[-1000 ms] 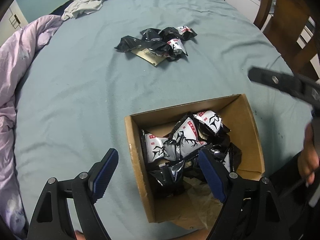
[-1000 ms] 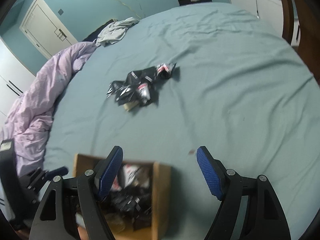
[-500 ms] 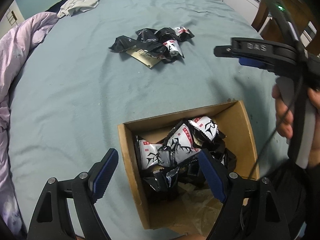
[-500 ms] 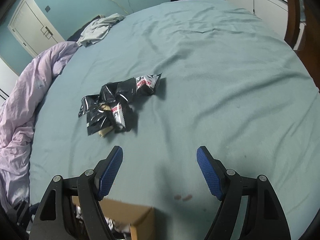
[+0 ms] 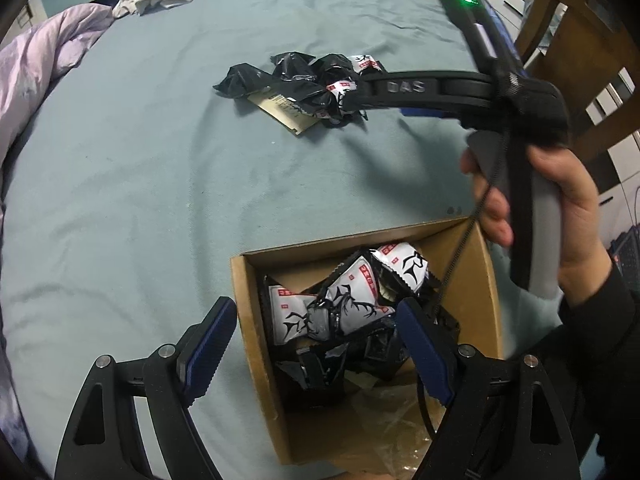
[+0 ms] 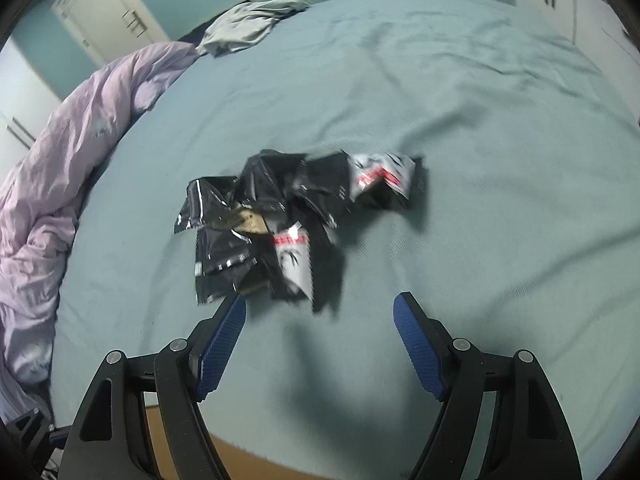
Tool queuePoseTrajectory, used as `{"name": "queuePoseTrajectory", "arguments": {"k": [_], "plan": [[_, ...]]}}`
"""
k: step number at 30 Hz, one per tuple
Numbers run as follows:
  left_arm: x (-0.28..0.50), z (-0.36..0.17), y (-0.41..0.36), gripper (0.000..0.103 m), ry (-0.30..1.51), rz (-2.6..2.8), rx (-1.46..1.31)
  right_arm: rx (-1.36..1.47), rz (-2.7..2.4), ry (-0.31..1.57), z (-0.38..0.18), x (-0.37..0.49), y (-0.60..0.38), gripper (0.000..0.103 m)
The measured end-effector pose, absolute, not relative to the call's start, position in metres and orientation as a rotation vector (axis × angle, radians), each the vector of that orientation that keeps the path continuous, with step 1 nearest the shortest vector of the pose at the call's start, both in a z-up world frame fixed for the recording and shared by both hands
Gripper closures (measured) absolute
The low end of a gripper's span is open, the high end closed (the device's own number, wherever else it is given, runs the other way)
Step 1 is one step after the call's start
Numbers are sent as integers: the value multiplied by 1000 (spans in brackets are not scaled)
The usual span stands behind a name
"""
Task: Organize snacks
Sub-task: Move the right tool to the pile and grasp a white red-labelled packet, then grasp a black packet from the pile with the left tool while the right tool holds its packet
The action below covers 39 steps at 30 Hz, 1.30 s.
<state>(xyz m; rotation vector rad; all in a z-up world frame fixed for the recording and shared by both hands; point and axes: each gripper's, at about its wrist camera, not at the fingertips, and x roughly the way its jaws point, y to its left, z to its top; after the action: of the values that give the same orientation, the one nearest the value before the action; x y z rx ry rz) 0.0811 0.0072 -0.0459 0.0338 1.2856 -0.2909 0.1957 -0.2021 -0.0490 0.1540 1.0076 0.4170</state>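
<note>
A pile of black and white snack packets [image 6: 288,216] lies on the teal bedsheet; it also shows in the left wrist view [image 5: 304,84]. My right gripper [image 6: 320,340] is open and empty, just short of the pile, its left finger close to the nearest packet. In the left wrist view its body [image 5: 460,88] reaches toward the pile. A cardboard box [image 5: 486,280] holds several packets [image 5: 340,304]. My left gripper [image 5: 312,348] is open and empty, hovering over the box's left wall.
A lilac duvet [image 6: 60,160] is bunched along the left of the bed. A grey garment [image 6: 252,24] lies at the far end. A wooden chair [image 5: 580,52] stands at the right. A tan card [image 5: 284,112] lies under the pile.
My right gripper has moved forward from above the box to the snack pile. My left gripper has stayed open over the box.
</note>
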Motion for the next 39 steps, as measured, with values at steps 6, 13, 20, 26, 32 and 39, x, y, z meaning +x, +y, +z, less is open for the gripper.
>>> {"name": "queuePoseTrajectory", "arguments": {"k": [6,13,20,26,32,39], "plan": [[83,-45,11,20,1302,-299,-8,147,446,1015,-55,221,-198,27],[85,-44,14,20,1270,-237,5,99,438,1072,-67,246,-177,28],[84,-34,14,20,1196,-202,39,8,432,1040,-68,239,-162,73],[77,-24,17,20,1104,-159,68,25,431,947,-37,203,-178,74],[75,-14,19,20,1092,-143,72,83,386,841,9,132,-215,74],[79,0,-1,19,1074,-165,182,213,348,741,23,15,-260,74]]}}
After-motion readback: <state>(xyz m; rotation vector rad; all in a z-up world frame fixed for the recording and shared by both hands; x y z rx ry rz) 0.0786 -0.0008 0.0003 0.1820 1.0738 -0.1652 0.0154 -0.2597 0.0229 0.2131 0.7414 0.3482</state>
